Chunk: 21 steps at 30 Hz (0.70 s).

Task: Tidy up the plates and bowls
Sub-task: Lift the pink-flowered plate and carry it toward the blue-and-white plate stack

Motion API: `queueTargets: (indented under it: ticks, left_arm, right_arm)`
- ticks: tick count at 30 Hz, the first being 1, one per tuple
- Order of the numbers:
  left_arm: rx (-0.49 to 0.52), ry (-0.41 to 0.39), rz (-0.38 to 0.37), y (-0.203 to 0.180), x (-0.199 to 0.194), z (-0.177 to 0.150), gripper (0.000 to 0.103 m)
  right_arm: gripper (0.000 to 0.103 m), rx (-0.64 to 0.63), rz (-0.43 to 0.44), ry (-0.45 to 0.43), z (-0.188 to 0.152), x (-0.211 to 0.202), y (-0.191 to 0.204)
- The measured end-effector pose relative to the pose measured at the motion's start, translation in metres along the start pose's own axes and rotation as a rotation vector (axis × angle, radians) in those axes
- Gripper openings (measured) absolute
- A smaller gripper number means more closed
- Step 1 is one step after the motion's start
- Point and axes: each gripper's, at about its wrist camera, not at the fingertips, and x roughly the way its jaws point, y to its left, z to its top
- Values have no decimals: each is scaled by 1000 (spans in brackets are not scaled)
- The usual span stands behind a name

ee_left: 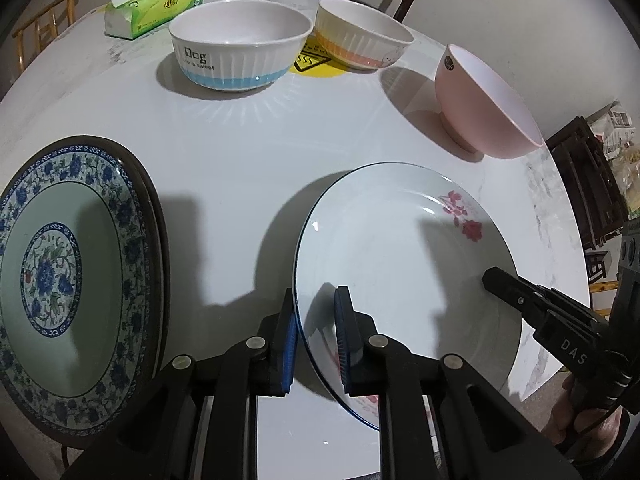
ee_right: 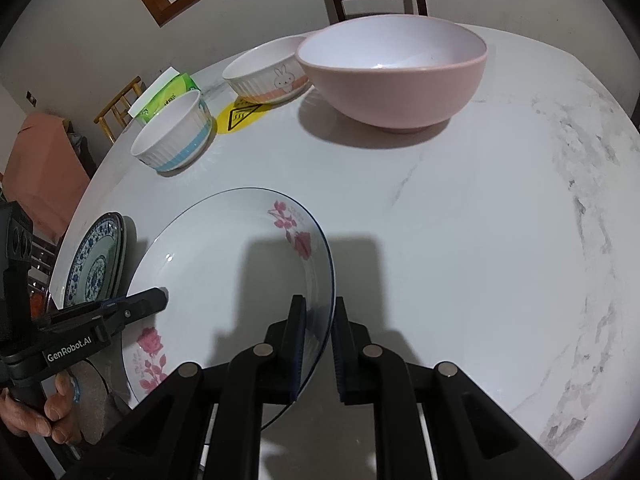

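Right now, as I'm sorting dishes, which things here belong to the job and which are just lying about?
Job:
- rose plate, gripped by both grippers
- blue floral plates
- blue-band bowl
- orange-band bowl
- pink bowl

Lying about:
- tissue pack
- yellow sticker

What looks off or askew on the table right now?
Only the white plate with pink flowers: both grippers, left and right, pinch opposite rims, and it appears lifted and tilted above the marble table. Nothing is spilled or visibly broken.
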Motion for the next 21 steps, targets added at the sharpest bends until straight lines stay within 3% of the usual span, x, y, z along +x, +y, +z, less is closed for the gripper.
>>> queueTargets:
  ticks: [21]
  left_arm:
    - [-52, -82, 21, 37, -44, 0, 14]
  right_arm:
    - [12, -77, 37, -42, 12, -9, 52]
